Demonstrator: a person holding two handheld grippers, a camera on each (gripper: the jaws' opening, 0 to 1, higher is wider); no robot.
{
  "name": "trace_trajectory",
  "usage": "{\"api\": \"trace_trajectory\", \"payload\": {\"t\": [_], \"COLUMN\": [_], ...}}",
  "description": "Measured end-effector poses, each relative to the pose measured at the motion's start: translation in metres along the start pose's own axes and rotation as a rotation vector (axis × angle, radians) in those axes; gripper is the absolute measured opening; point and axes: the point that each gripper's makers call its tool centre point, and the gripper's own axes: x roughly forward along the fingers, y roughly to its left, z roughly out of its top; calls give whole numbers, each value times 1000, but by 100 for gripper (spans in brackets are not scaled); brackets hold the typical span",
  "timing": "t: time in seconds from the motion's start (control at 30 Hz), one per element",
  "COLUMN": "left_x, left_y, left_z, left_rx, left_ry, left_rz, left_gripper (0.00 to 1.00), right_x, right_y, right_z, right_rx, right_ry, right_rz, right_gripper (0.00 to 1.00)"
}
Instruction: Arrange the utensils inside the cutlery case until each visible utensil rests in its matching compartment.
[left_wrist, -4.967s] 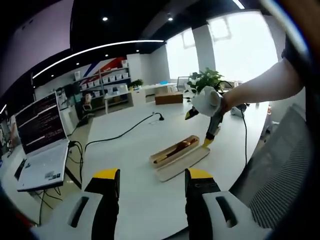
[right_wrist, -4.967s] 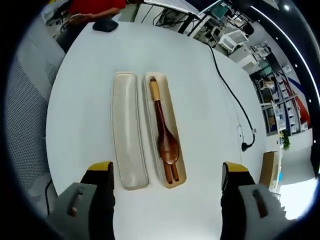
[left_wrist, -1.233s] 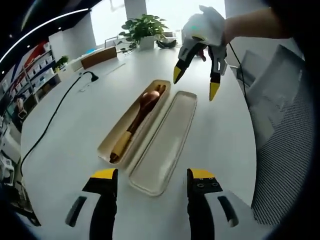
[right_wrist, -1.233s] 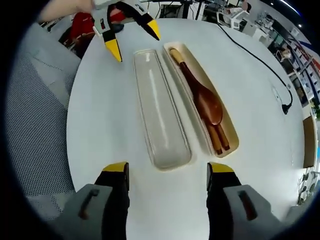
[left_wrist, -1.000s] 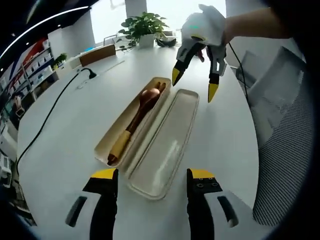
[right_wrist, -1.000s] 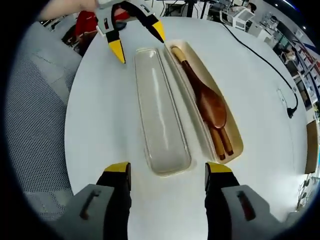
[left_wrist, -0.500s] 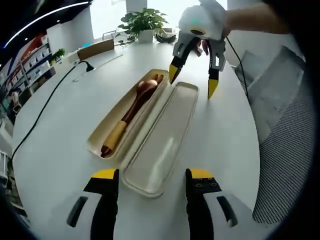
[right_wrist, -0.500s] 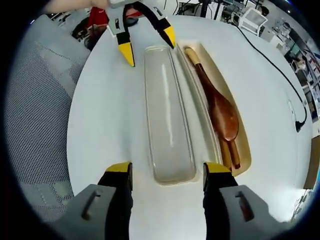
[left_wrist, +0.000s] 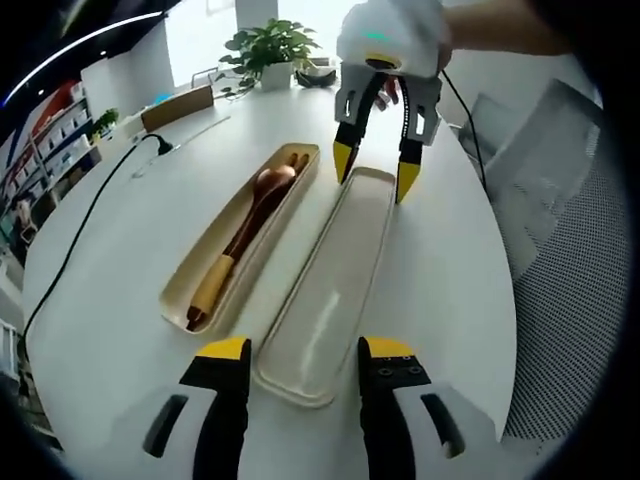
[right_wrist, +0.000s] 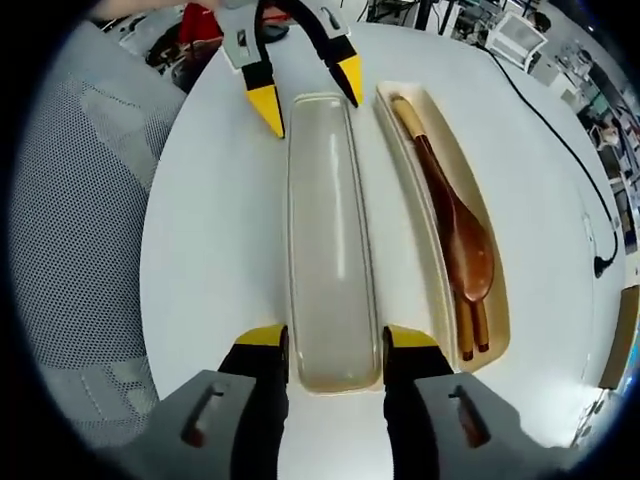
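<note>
in the left gripper view the left hand-held gripper (left_wrist: 302, 352) rises from the bottom centre, jaws spread to either side of the near end of the case lid (left_wrist: 335, 277) on the white table (left_wrist: 120, 270). the right hand-held gripper (left_wrist: 371, 168), upper centre, straddles the lid's far end, also spread. left of the lid, the cutlery case (left_wrist: 240, 236) holds a wooden spoon (left_wrist: 243, 229) and chopsticks (right_wrist: 472, 322).
</note>
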Motion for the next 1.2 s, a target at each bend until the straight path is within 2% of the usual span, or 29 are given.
{"api": "trace_trajectory", "payload": {"t": [0.1,0.43,0.63,0.8,0.87,1.07,1.17,1.2], "left_x": [2,5,6,5,3,1,-1,-2], "left_y": [-5,-10,-17,-17,-22,-31,-36,-34], "left_z": [4,8,8,5,2,-1,-2,-2], "left_rx": [56,59,78,79,87,101,105,109], "left_ry": [-1,1,57,80,107,91,72,58], "left_rz": [-22,-48,-71,-79,-97,-93,-102,-84], "left_gripper": [42,40,39,39,39,39,40,41], "right_x": [0,0,-1,-1,-2,-3,-6,-8], "right_y": [0,1,3,6,8,19,27,29], "right_z": [0,-1,-2,-1,-1,-4,-4,-2], "right_rx": [-7,-23,-30,-32,-57,-42,-23,2], "right_ry": [39,139,125,149,151,161,147,129], "right_rz": [5,8,5,2,-4,33,76,89], "right_gripper": [35,36,35,34,34,34,34,34]}}
